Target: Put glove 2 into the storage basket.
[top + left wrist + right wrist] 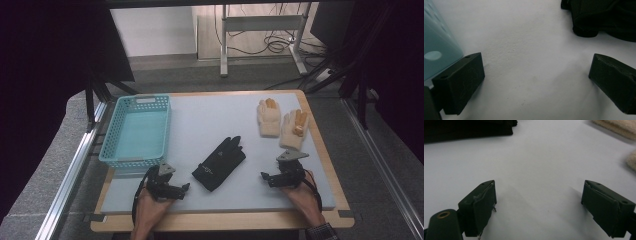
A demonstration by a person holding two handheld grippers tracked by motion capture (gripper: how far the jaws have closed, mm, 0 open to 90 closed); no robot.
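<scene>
Left tool [186,188] is sitting spread near the counter's [210,125] front edge, nothing between its jaws, pointing toward the black glove [219,163]. Right tool [263,176] is gaping just as wide, jaws bare, aiming at the glove from the other side. That glove is lying mid-counter between the two, tilted, fingers pointing away from the person, and it is showing a small pale mark on its back, too small to read. From the left gripper view, its dark cuff [604,17] is sitting ahead and to the right, apart from the jaws. A teal basket [136,131] is hugging the counter's left edge, with a pale label on its far rim, unreadable. Two cream gloves [281,122] are lying side by side near the far right corner, orange patches on the fingers. Open grey surface is stretching around the black glove on every side.
</scene>
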